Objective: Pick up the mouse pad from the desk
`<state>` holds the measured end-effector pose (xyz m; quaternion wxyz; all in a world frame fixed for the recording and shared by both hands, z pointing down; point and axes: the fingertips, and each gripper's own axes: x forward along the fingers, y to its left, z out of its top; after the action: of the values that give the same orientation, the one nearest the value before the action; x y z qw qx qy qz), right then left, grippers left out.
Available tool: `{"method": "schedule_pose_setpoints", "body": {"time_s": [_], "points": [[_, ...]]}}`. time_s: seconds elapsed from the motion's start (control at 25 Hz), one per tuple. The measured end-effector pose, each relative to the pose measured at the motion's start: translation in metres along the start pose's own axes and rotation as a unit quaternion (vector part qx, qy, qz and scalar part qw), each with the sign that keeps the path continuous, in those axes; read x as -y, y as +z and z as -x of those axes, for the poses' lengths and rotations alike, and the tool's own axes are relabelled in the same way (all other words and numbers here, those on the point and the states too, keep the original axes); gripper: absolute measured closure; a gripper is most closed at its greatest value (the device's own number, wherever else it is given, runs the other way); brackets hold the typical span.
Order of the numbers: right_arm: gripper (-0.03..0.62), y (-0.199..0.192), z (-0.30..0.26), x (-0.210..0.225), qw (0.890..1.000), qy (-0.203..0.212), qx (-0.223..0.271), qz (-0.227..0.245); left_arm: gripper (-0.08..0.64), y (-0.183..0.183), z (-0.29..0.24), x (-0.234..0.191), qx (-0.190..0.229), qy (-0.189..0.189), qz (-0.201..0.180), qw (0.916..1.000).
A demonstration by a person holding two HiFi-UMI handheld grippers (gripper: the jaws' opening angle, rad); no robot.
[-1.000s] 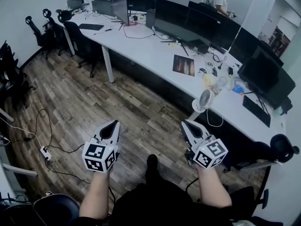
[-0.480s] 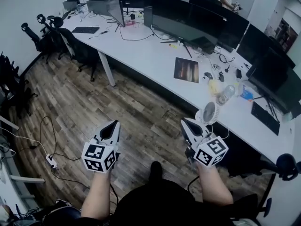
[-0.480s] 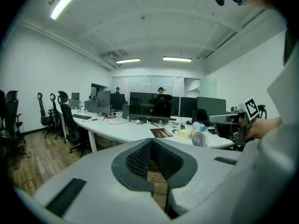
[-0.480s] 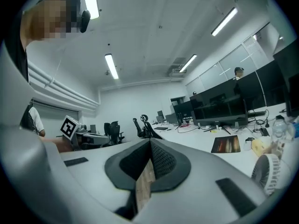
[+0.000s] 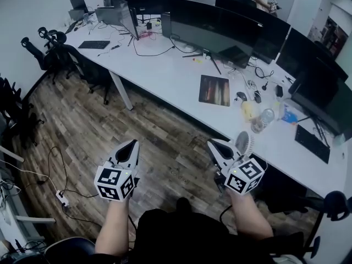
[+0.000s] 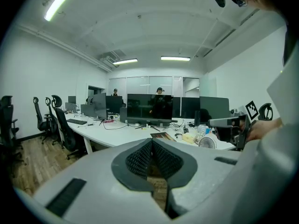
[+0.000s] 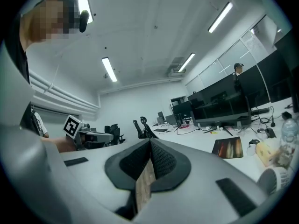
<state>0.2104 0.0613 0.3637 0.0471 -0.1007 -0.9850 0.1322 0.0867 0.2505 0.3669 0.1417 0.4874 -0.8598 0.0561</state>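
Left gripper point(image 5: 132, 144) jaws together, nothing b/w them. Right gripper point(image 5: 212, 144) same deal, pads meeting at tips, empty. Both out over wood floor point(image 5: 104, 120), pointed twd long white desk point(image 5: 165, 70), touching nothing. Small fan point(image 5: 245, 143) at desk edge, just beside right gripper in head view. Mouse pad point(image 5: 214, 90) flat on desk farther back, in front of big monitor point(image 5: 212, 29), well apart from both grippers.

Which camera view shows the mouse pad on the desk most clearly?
The head view: it looks down on the mouse pad, so its whole rectangle shows on the desk. Both gripper views show it small and flattened by their low angle.
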Motion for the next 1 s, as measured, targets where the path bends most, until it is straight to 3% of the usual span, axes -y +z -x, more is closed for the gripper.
{"method": "schedule_pose_setpoints", "body": {"time_s": [0.28, 0.56, 0.76, 1.0], "points": [[0.588, 0.015, 0.002, 0.019, 1.000, -0.018, 0.012, 0.002, 0.551, 0.015, -0.034, 0.008, 0.006, -0.029, 0.002, 0.9996], [0.588, 0.011, -0.009, 0.046, 0.998, -0.059, 0.008, -0.004, 0.551, 0.028, -0.086, 0.009, 0.009, -0.078, -0.020, 0.9967], [0.588, 0.012, -0.048, 0.065, 0.996, -0.087, 0.001, -0.005, 0.551, 0.037, -0.130, -0.019, 0.012, -0.115, -0.024, 0.9931], [0.588, 0.016, -0.126, 0.081, 0.993, -0.116, -0.010, -0.011, 0.551, 0.051, -0.184, -0.084, 0.009, -0.155, -0.014, 0.9878]]}}
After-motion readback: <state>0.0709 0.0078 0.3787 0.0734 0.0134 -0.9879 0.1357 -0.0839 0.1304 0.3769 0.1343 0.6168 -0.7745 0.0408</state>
